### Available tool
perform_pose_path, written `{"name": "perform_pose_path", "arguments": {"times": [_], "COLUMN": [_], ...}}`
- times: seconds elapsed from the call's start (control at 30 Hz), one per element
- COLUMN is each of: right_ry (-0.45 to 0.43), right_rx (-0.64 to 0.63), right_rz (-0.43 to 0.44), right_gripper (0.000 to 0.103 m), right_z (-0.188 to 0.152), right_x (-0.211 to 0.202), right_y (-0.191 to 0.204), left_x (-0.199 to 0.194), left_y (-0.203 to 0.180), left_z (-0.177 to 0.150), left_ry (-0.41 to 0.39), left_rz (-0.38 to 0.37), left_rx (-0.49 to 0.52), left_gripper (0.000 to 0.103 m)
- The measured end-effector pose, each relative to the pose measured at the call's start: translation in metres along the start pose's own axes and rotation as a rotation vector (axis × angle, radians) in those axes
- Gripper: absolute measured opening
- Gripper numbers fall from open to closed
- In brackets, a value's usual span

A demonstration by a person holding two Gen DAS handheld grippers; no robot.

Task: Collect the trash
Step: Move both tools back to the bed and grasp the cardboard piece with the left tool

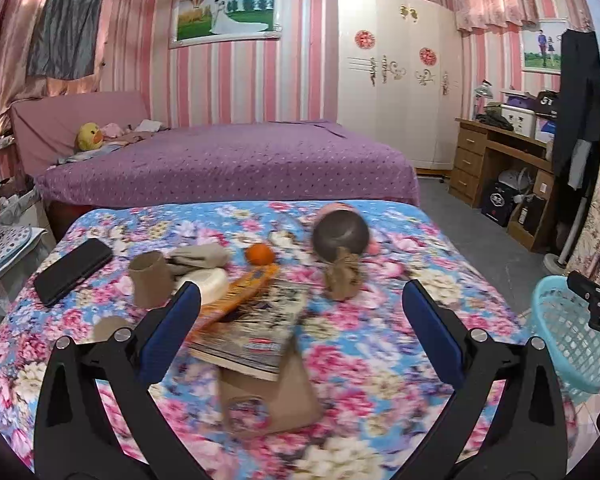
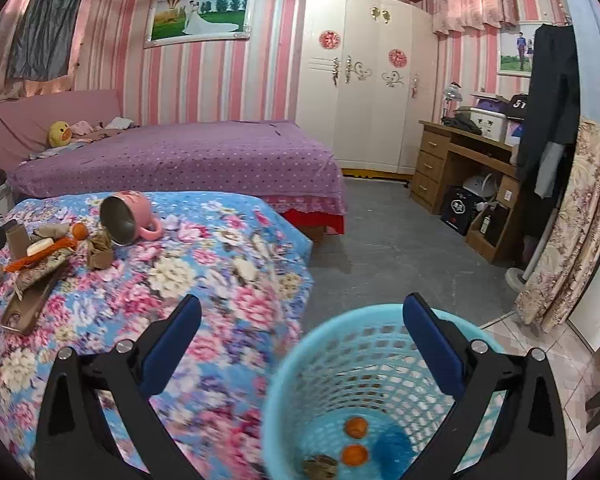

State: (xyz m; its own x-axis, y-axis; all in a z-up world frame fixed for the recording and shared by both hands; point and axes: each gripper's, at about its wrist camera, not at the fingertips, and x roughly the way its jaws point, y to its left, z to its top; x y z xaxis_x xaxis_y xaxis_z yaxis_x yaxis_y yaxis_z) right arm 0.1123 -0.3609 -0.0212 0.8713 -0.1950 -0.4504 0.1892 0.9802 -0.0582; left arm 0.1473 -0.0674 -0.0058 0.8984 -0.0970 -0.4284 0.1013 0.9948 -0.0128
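Observation:
A pile of items lies on the floral bedspread (image 1: 380,340): an orange peel (image 1: 260,255), a crumpled brown paper (image 1: 342,276), cardboard tubes (image 1: 150,278), a magazine (image 1: 256,330) on a brown envelope (image 1: 268,396), an orange wrapper (image 1: 240,292) and a tipped pink mug (image 1: 342,234). My left gripper (image 1: 300,304) hovers open over the magazine. The light blue basket (image 2: 364,392) stands on the floor beside the bed, holding two orange peels (image 2: 355,440) and a crumpled scrap (image 2: 320,466). My right gripper (image 2: 300,312) hangs open above the basket, nothing between its fingers.
A black case (image 1: 74,270) lies at the bedspread's left. A purple bed (image 1: 228,160) stands behind, a white wardrobe (image 1: 396,80) and wooden desk (image 1: 500,156) at the right. A fan stand (image 2: 518,276) and floral curtain (image 2: 572,220) are near the basket. Grey floor lies between.

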Motion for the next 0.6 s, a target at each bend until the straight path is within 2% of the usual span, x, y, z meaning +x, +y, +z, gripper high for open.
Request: {"name": "perform_pose_path", "arguments": {"times": [0.23, 0.43, 0.6], "right_ry": [-0.001, 0.003, 0.020], "right_rx": [-0.024, -0.053, -0.043], "right_rz": [0.050, 0.076, 0.099], "right_gripper": [0.098, 0.099, 0.099], "right_z": [0.004, 0.004, 0.006], "right_x": [0.011, 0.018, 0.028], "right_y": [0.048, 0.085, 0.106], "left_x": [0.007, 0.020, 0.025], "left_y": [0.057, 0.107, 0.132], "left_z": [0.003, 0.001, 0.000], "left_ry": [0.006, 0.048, 0.054], "left_rz": [0.081, 0.135, 0.175], "left_rx": [-0.050, -0.111, -0.117], "left_gripper": [0.097, 0.097, 0.097]}}
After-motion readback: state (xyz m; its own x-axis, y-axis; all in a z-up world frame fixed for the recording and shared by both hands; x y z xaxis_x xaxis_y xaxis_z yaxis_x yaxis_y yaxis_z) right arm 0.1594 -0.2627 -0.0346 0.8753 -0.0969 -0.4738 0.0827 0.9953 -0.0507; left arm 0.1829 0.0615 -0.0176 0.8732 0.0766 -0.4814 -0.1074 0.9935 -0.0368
